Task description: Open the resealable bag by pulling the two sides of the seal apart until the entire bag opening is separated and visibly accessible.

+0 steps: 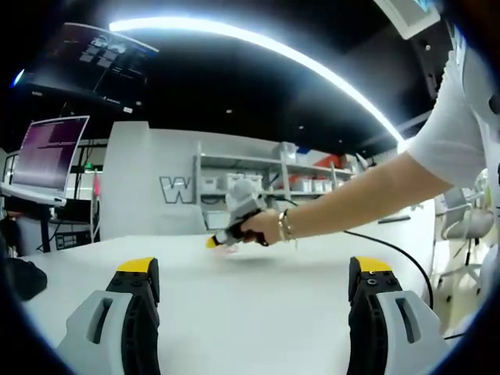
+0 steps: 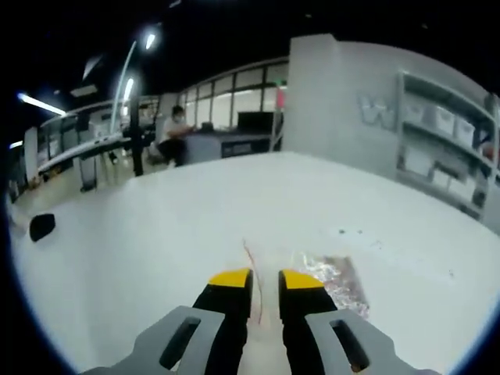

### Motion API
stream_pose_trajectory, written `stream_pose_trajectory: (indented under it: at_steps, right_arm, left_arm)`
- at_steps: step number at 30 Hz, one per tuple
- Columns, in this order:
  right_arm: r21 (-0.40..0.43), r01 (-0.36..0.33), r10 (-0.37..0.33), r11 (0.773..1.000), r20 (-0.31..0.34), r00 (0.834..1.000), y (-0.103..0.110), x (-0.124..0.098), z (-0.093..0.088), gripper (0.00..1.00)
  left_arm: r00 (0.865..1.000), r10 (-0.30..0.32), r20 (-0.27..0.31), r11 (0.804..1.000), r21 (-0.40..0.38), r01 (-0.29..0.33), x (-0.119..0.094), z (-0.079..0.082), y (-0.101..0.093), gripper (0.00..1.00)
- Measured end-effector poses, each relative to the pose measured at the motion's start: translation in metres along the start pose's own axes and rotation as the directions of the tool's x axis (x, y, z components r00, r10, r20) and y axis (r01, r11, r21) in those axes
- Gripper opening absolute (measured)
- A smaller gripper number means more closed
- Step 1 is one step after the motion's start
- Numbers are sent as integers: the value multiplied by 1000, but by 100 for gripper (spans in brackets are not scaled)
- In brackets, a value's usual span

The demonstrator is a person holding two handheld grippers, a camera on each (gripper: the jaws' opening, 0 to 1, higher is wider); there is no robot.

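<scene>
A clear resealable bag (image 2: 334,278) lies flat on the white table (image 2: 234,203), crinkled and shiny, with a thin red line along its left edge. My right gripper (image 2: 266,283) is down on that edge, its yellow-tipped jaws drawn almost together with the red line running between them. In the left gripper view a person's hand holds the right gripper (image 1: 212,242) with its tips on the table (image 1: 258,312), over a faint pinkish patch of the bag (image 1: 228,249). My left gripper (image 1: 255,275) hovers nearer the table's front, its jaws wide apart and empty.
A small black object (image 2: 41,226) lies near the table's edge, also at the left in the left gripper view (image 1: 23,278). A black cable (image 1: 394,251) trails across the table on the right. Shelves with boxes (image 1: 258,183) and a seated person (image 2: 176,133) are beyond the table.
</scene>
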State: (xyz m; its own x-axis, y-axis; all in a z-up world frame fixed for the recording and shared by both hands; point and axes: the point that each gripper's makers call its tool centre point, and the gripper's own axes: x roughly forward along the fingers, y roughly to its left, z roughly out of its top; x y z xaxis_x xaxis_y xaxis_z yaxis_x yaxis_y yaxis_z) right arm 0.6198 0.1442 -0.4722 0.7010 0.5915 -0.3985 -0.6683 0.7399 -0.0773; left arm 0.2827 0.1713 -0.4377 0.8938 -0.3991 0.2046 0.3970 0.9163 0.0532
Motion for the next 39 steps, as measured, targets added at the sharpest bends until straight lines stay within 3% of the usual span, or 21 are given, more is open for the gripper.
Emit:
stream_pose_trajectory:
  at_steps: [9,24,30,39]
  right_arm:
    - [-38,15,-14,999,11,1000,2,-5,0,19]
    - [-55,15,-12,998,59,998,9,-10,12,40]
    - [-52,11,-7,999,72,997,15,-15,14,58]
    - [-19,-20,22,1000,119,993,24,-21,18,76]
  left_arm:
    - [1000,2,3,1000,0,-2,-1,1,-1,99]
    - [1000,5,4,1000,-1,-5,-2,1,-1,99]
    - [1000,8,10,1000,-8,-8,-2,3,0,99]
    - [1000,11,20,1000,-22,-10,-2,5,1,99]
